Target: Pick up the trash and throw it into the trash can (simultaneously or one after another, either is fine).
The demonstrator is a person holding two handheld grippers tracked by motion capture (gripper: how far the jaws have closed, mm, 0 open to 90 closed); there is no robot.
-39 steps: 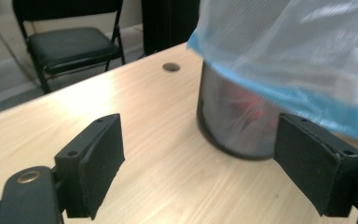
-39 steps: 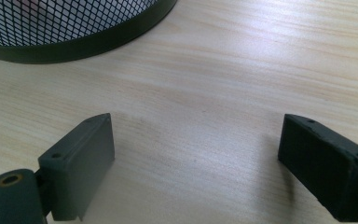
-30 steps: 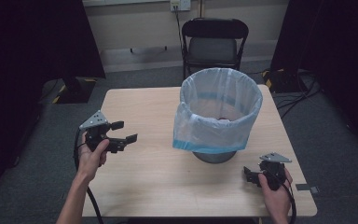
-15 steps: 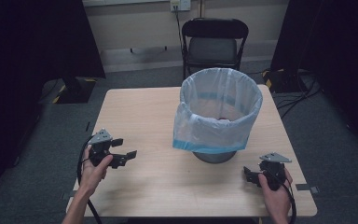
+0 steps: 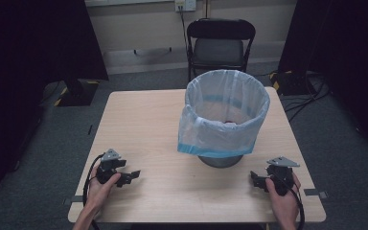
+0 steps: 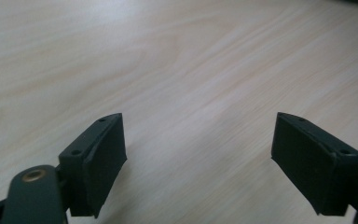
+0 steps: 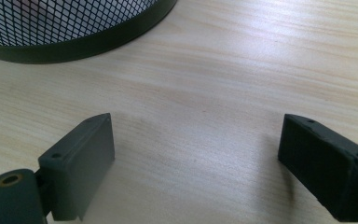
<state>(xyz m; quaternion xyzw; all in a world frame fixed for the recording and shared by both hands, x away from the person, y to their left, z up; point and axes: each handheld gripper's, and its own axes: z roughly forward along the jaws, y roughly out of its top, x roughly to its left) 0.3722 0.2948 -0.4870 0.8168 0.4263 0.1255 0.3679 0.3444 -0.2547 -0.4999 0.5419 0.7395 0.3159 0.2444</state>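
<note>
Overhead, the left gripper (image 5: 130, 176) and right gripper (image 5: 256, 178) rest on the table (image 5: 139, 120), flanking the bag-lined mesh bin (image 5: 225, 115). Left gripper view: jaws spread wide over bare wood, holding nothing. Right gripper view: jaws wide apart, empty, with the bin's base (image 7: 74, 28) near ahead.

The left gripper (image 5: 133, 175) and right gripper (image 5: 254, 178) are black, each with a grey three-cornered plate, a black cable, two blocky jaws with small screw holes.
</note>
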